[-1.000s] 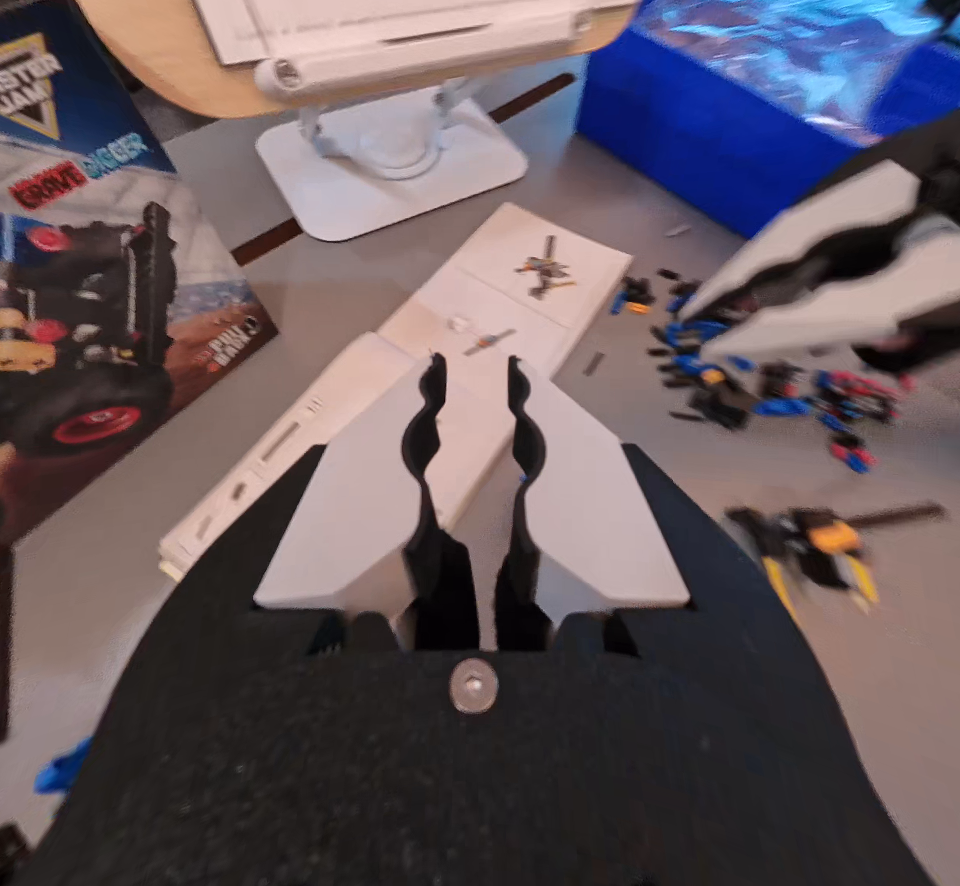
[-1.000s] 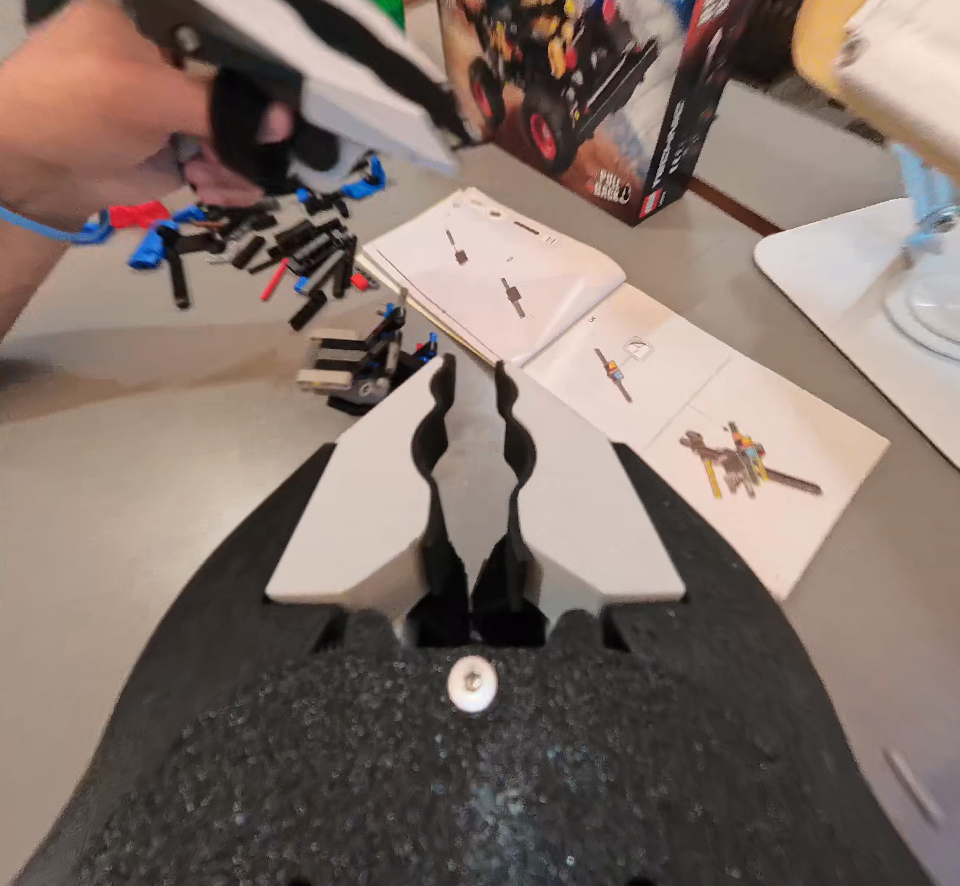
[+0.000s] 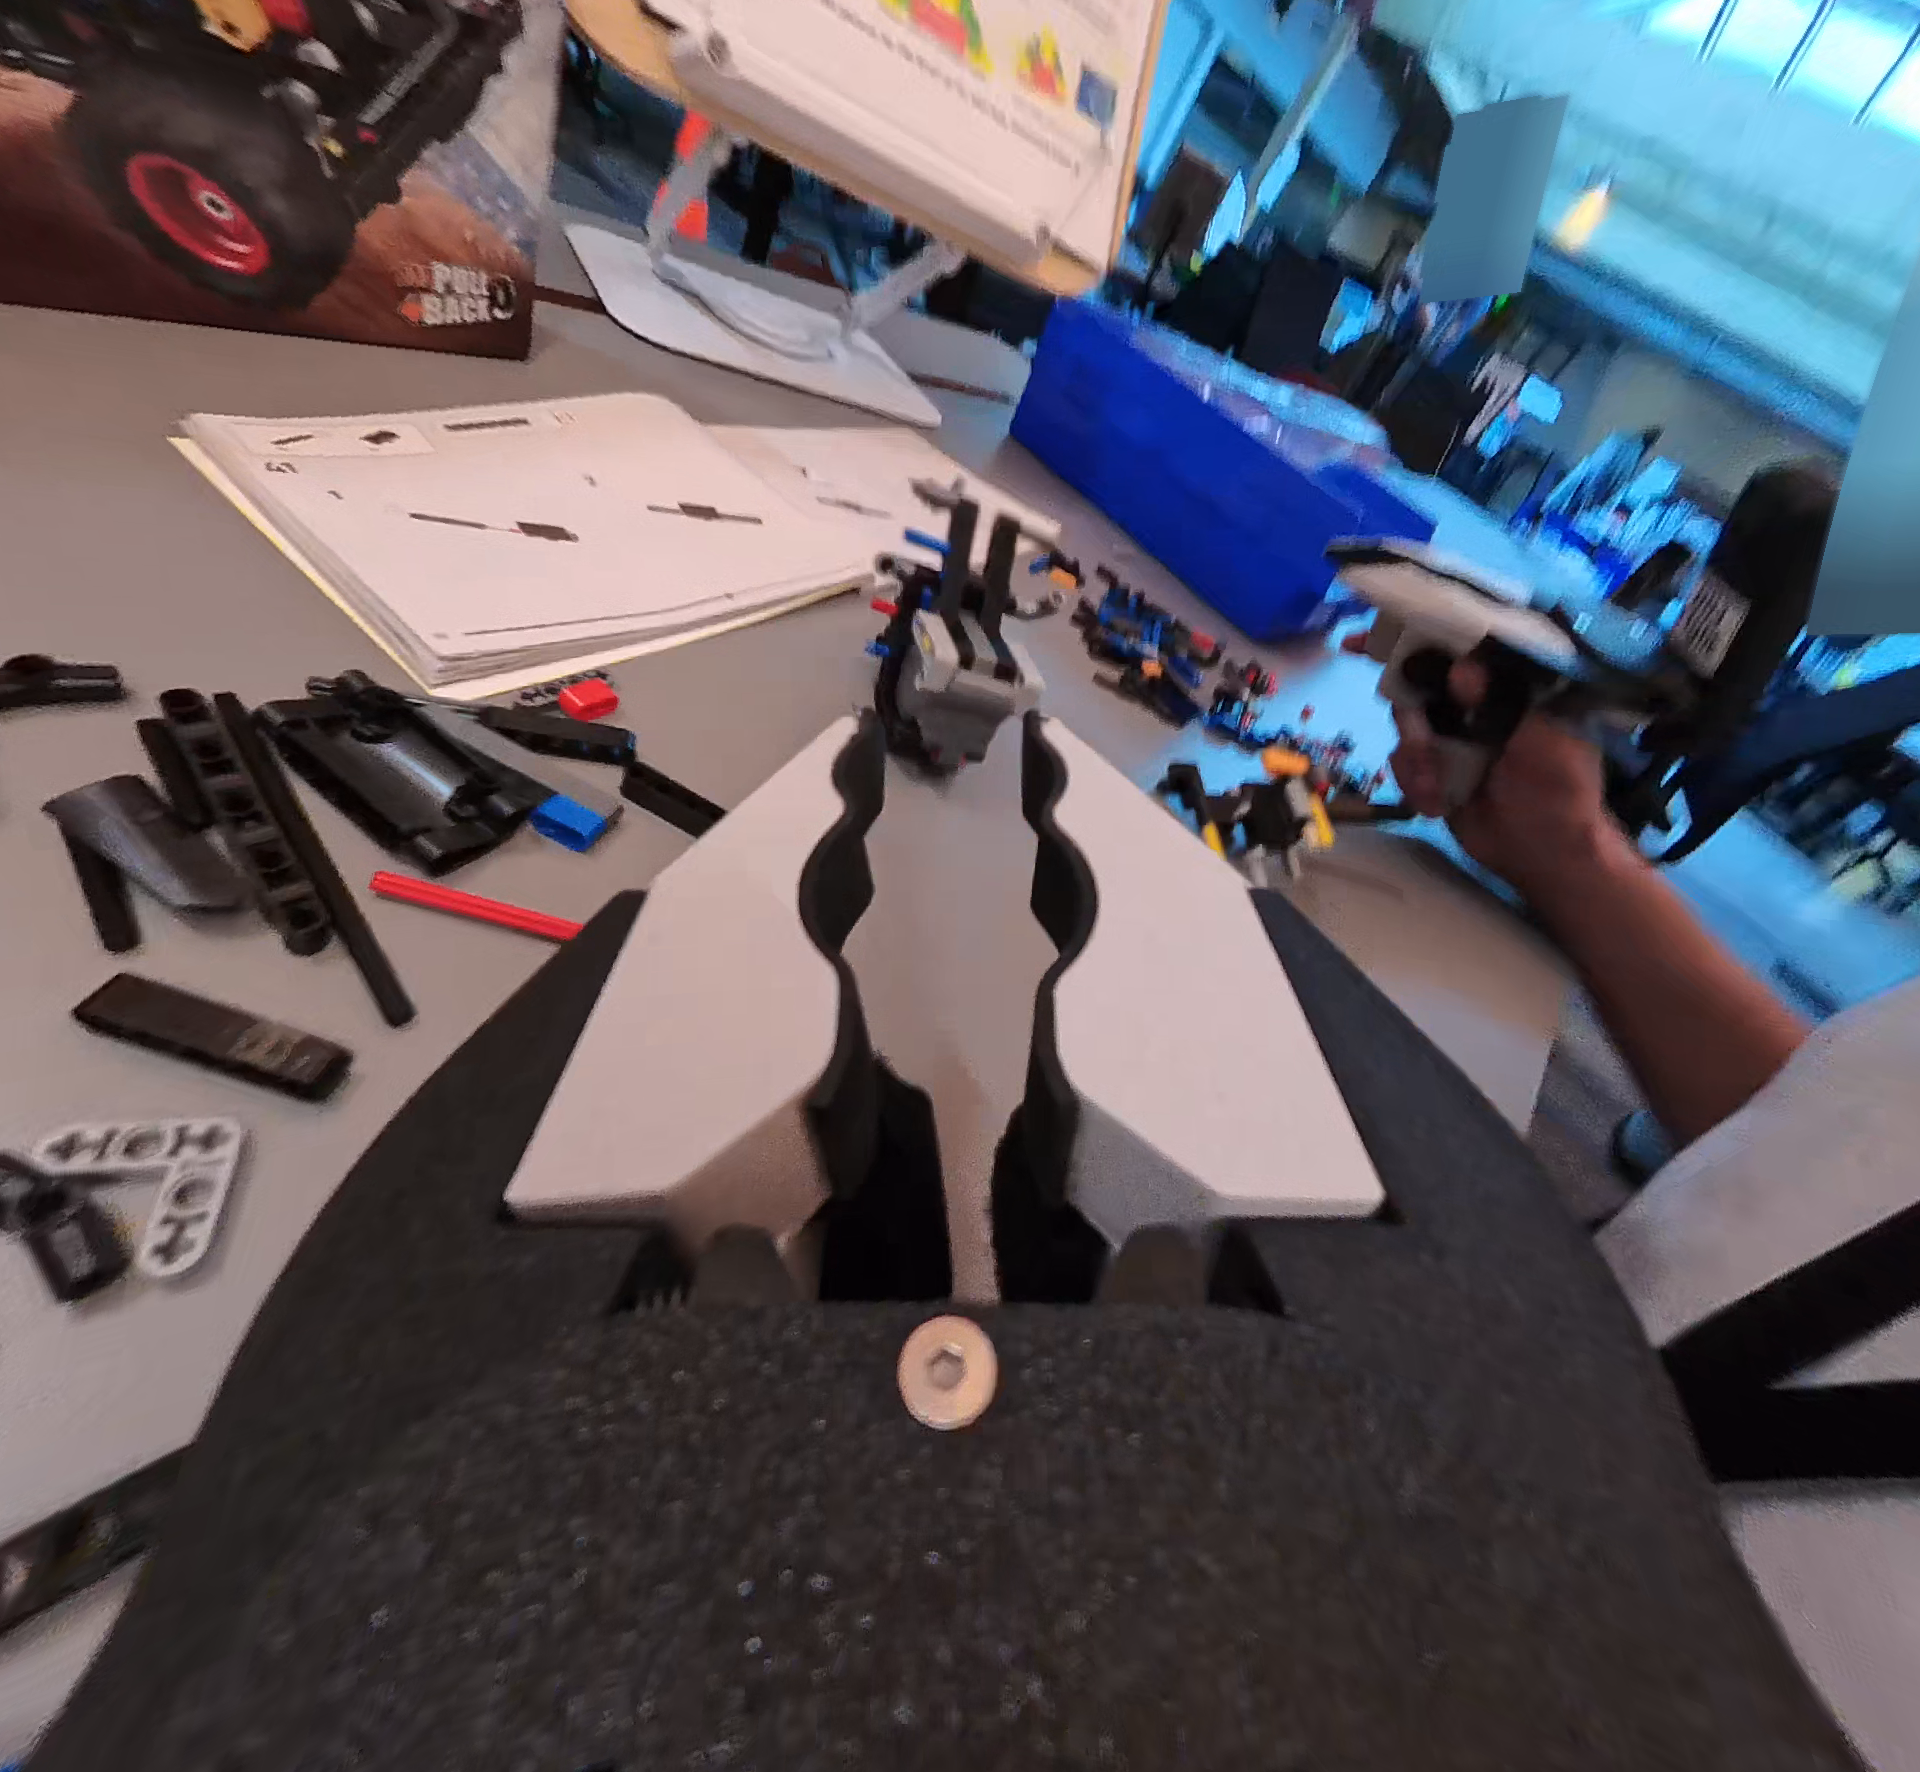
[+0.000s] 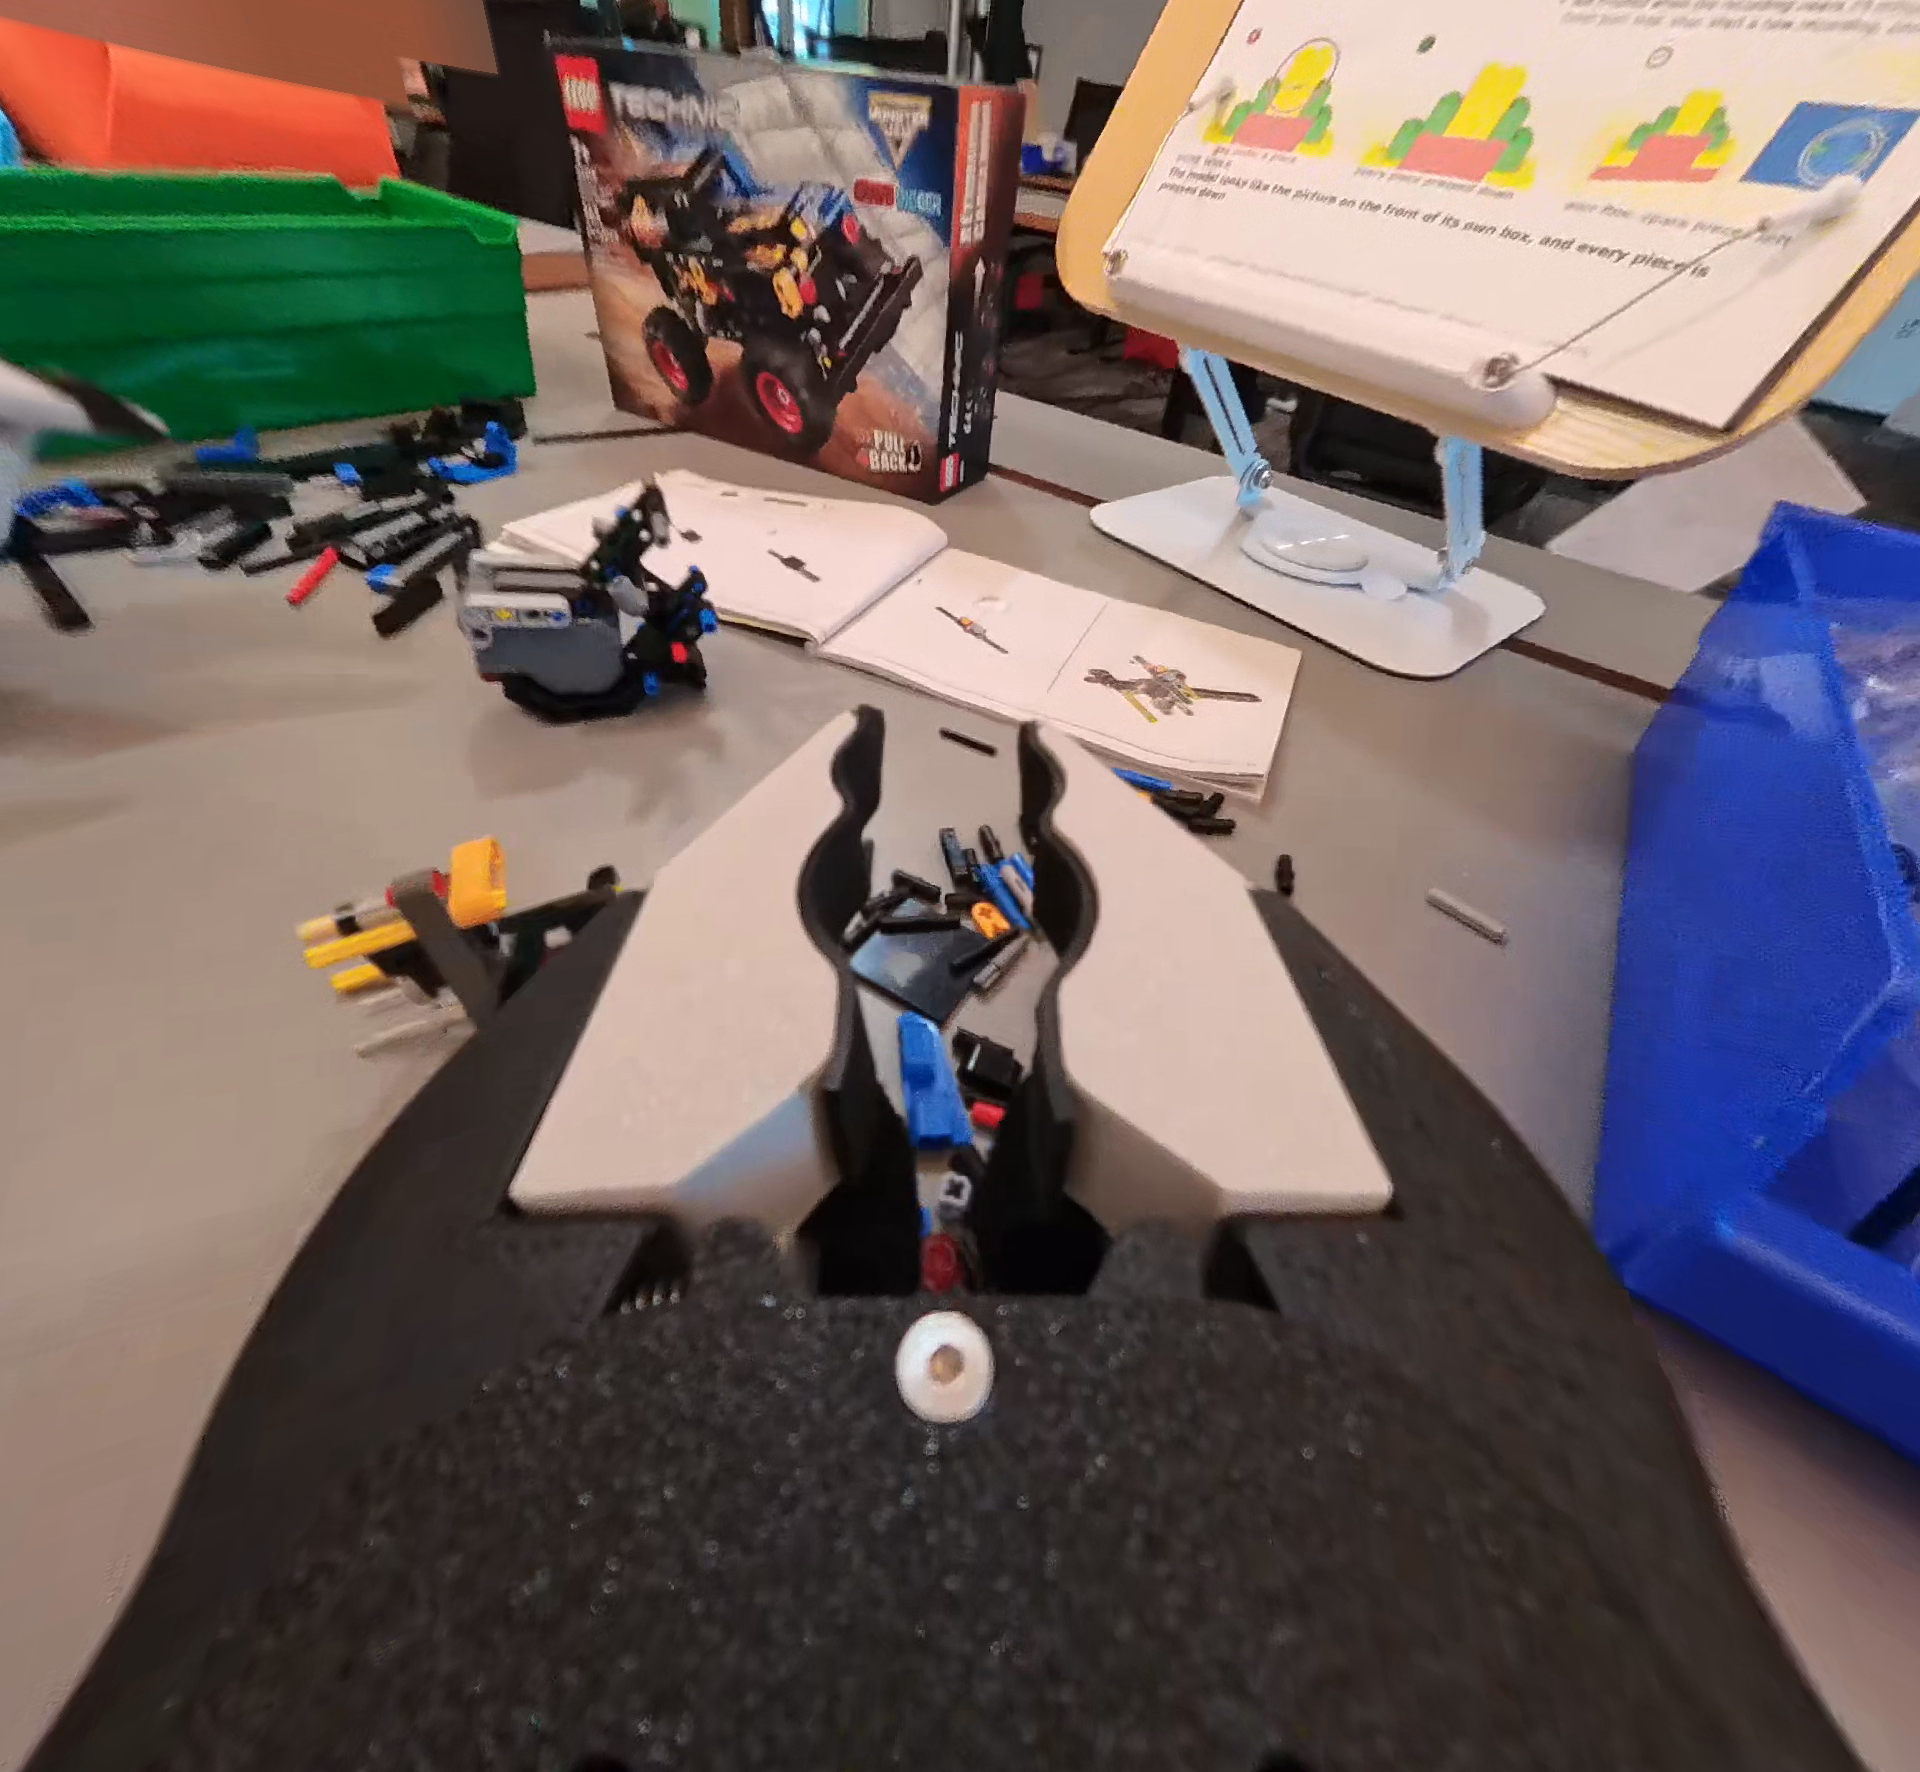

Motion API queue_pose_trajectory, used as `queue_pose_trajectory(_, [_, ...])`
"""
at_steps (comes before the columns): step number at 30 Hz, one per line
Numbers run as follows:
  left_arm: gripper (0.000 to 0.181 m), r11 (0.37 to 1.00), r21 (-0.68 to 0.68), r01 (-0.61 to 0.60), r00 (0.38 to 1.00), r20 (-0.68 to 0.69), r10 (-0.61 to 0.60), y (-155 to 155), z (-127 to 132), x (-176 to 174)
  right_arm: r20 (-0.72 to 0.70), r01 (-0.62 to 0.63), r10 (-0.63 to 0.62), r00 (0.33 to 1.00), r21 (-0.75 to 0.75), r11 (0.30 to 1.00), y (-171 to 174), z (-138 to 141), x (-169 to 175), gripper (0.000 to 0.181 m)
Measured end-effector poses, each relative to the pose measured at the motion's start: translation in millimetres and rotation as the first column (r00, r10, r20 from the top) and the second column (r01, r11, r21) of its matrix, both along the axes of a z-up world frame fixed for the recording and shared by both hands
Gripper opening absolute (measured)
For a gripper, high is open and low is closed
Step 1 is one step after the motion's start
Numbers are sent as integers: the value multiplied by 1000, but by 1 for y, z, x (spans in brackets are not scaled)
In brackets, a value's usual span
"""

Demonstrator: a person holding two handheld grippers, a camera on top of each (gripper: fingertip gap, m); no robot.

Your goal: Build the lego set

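The build looks early; only two small sub-assemblies exist, and most parts lie loose on the grey worktop (image 4: 208, 787). The larger one, a grey-and-black block-shaped chassis with blue pins (image 4: 582, 626), stands at about ten o'clock from the right tool (image 4: 951, 746), at the near edge of the open white instruction booklet (image 4: 1039, 642); in the left wrist view the same chassis (image 3: 951, 662) sits just beyond the left tool (image 3: 945, 746) at twelve o'clock. A smaller black piece with yellow and orange bits (image 4: 436, 922) lies at nine o'clock of the right tool.

Both tools are spread and hold nothing; the right one hovers over a scatter of small black and blue pins (image 4: 956, 912); black beams and panels (image 3: 260, 808) lie at nine o'clock of the left tool.

Judging by the truck on the printed cardboard box (image 4: 790, 268), wheels, body and most framing remain; I would put it well under halfway.
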State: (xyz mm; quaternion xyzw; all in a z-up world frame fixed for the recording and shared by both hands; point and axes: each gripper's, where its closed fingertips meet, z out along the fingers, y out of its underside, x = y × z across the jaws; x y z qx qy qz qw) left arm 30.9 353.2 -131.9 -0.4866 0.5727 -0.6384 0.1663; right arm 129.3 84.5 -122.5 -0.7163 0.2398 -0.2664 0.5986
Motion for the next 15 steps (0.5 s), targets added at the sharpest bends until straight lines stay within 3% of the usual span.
queue_pose_trajectory(2, [22,993,-110,-32,998,50,37,14,12,-3,26,22,-21,999,-42,999,-2,-6,1,23])
queue_pose_trajectory(5, [15,983,-159,-87,988,110,105,27,22,-7,15,3,-2,1000,-39,999,-1,-8,-2,21])
queue_pose_trajectory(15, [15,983,35,-183,971,161,175,20,19,-3,-43,-22,23,999,24,999,-5,-5,1,19])
